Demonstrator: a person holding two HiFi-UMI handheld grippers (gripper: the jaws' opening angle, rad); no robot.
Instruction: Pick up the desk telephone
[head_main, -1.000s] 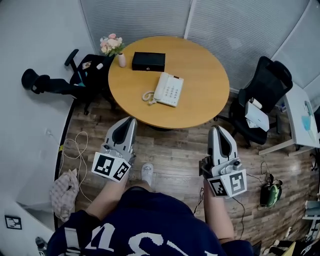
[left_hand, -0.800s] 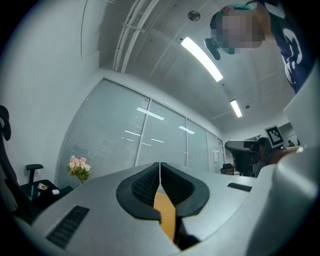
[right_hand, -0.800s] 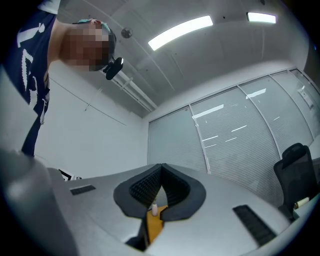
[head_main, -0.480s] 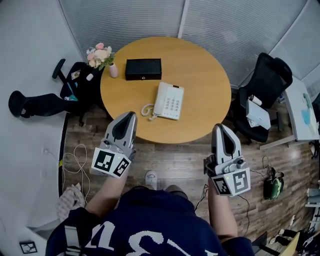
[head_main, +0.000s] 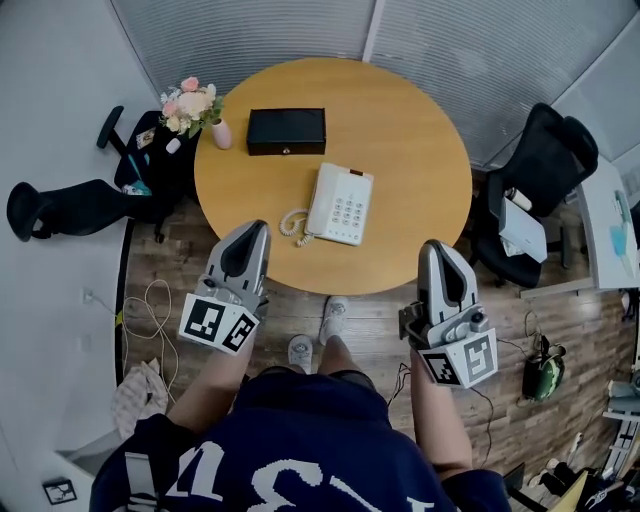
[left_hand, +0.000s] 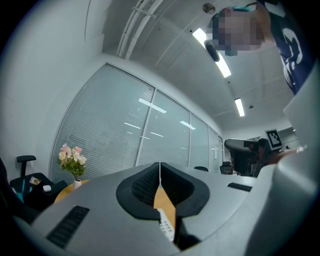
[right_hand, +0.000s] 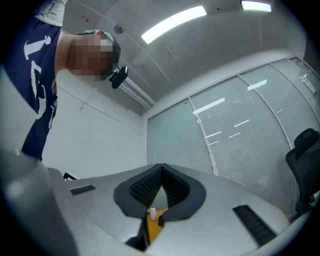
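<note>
**Step in hand:** approach. Nothing has been picked up yet.

**State**
- Left claw (head_main: 256, 228): clenched, pads meeting, nothing between them. It hangs over the near edge of the surface (head_main: 415, 140).
- Right claw (head_main: 433, 246): clenched as well and empty, also at the near edge, further right.
- Desk telephone (head_main: 340, 204): lies flat, a little nearer the near edge than the middle of the surface, between the two claws' lines of approach. It is closer to the left claw and touched by neither.
- Its coiled cord (head_main: 293, 222) is bunched against the near left corner of the telephone.

**How to do it well (judgement)**
- Release both claws before reaching in; closed as they are, they can only push the telephone.
- The body looks too wide for one claw to span, so take it from its two long sides, one claw to each.
- Pinch low, on the base. The handset probably rests loose, so lift level to keep it from sliding off.
- Bring the left claw in clear of the cord coil.

**Count**
- Claws: two
- Telephone: one
- Black box (head_main: 287, 131): one, towards the far edge
- Vase of flowers (head_main: 192, 106): one, at the left edge
</note>
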